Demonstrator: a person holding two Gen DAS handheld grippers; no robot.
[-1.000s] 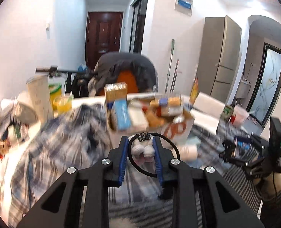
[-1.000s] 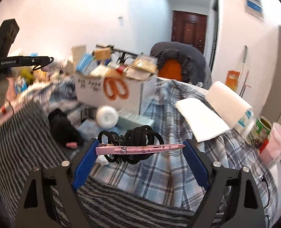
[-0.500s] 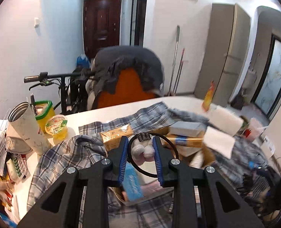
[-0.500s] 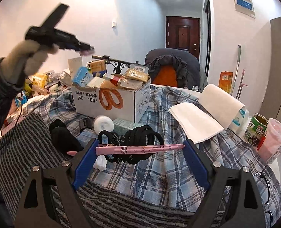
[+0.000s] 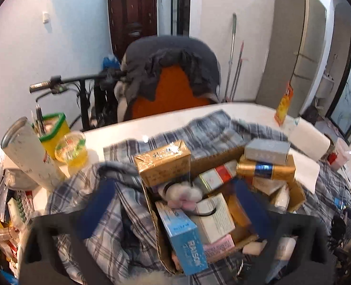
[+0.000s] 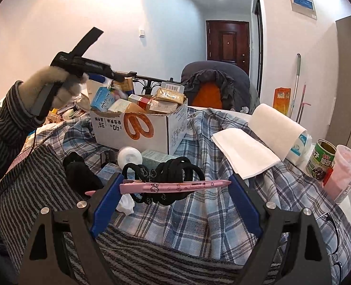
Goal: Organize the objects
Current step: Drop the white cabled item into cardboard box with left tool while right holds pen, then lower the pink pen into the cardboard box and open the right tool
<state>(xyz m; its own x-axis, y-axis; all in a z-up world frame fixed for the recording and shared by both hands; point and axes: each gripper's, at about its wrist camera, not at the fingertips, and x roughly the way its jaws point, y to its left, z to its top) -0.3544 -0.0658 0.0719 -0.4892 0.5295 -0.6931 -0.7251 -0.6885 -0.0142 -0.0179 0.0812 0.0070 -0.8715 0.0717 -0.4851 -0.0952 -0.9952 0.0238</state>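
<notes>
L wrist view: left gripper [image 5: 173, 204] is opening wide right now, blue pads blurred and swung far apart, nothing pressed between them. The pom-pom hair tie [image 5: 183, 196], white/pink fluff on a black loop, is lying in the cardboard box [image 5: 296, 196], wedged among a gold packet [image 5: 163, 163], a blue carton [image 5: 186, 242] and a white carton [image 5: 217, 217]. Judging by that, the drop-off is done: one item sorted, L hand free for the next pick. A sec ago the same tie was pinched between near-shut pads w/ the box well ahead across the plaid cloth [image 5: 118, 225]; half a sec ago it was still pinched but already above the box. Now the gripper is hanging right over the box and the tie is out of its grip.

R wrist view: right gripper [image 6: 175, 185] is standing fairly wide, pink pen [image 6: 175, 186] spanning crosswise from pad to pad, so it looks held by its ends. Black hair ties [image 6: 173, 168] are lying on the plaid cloth just behind the pen, apart from the pads. The person's gloved hand [image 6: 54, 87] is holding the left gripper above the box's near-left corner. Vs earlier: R gripper, pen and ties are unchanged; only the L hand has come up from low at the left edge to over the box.
</notes>
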